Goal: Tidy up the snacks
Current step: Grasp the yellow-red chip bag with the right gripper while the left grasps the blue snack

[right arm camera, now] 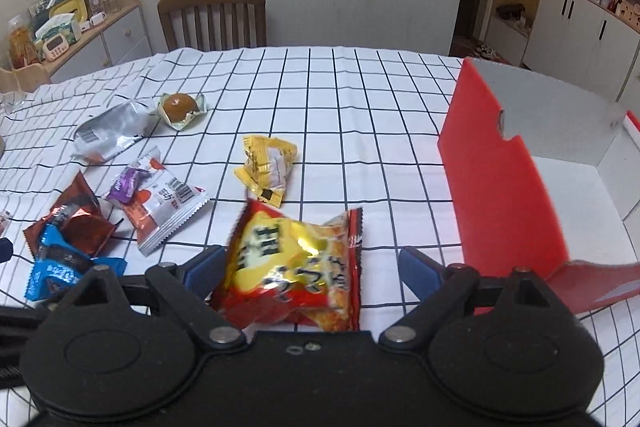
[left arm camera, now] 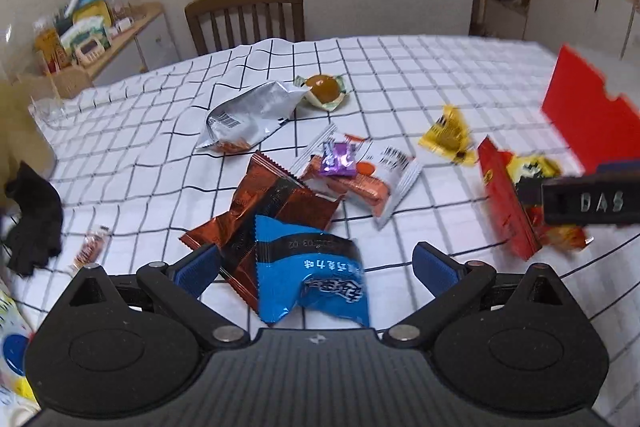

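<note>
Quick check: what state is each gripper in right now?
Left gripper: open, blue packet between the tongs, not clamped.
Right gripper: open, red-yellow packet between them.

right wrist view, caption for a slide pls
Open right gripper over a red-and-yellow snack packet beside the red box.

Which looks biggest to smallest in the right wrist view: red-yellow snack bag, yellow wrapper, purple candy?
1. red-yellow snack bag, though it is nearest the camera, which inflates it
2. yellow wrapper
3. purple candy

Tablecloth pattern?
White tablecloth with a thin dark grid of squares; clearest in the right wrist view.
</note>
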Available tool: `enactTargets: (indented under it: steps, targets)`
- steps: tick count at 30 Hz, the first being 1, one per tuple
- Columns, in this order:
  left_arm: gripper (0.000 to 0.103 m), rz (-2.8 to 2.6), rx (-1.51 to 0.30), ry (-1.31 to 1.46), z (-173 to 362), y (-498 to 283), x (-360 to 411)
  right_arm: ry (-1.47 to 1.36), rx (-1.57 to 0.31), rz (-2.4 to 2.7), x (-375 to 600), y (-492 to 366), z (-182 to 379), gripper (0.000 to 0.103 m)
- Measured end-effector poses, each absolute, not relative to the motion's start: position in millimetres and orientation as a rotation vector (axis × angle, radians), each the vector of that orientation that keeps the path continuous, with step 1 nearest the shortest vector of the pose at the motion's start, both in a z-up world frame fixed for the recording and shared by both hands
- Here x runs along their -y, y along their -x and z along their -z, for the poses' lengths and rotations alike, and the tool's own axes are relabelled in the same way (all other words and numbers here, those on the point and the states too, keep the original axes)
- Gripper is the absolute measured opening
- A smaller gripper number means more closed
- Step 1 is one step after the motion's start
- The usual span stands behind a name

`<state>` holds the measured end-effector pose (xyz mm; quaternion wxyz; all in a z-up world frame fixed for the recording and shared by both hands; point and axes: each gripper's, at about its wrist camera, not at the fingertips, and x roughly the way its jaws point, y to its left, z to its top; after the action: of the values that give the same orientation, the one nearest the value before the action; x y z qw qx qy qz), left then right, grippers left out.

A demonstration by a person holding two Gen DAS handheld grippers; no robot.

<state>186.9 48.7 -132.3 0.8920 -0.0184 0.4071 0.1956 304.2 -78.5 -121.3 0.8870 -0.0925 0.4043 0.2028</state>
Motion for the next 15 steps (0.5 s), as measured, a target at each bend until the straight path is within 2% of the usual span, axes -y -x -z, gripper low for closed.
enactTargets:
  steps: [9,13,15]
  targets:
    - [0.102,-0.452,-0.865,-0.116,153.8,-195.1,-36.5,0.21,-0.872,-0.419,67.7,-312.4,134.9,0.093]
    - [0.102,-0.455,-0.866,-0.151,158.9,-196.5,-32.5,0.202,-0.887,-0.435,64.0,-311.8,135.9,0.086]
    - [0.095,-0.45,-0.867,-0.17,161.2,-196.8,-30.5,0.201,-0.891,-0.441,62.8,-310.5,136.1,0.083]
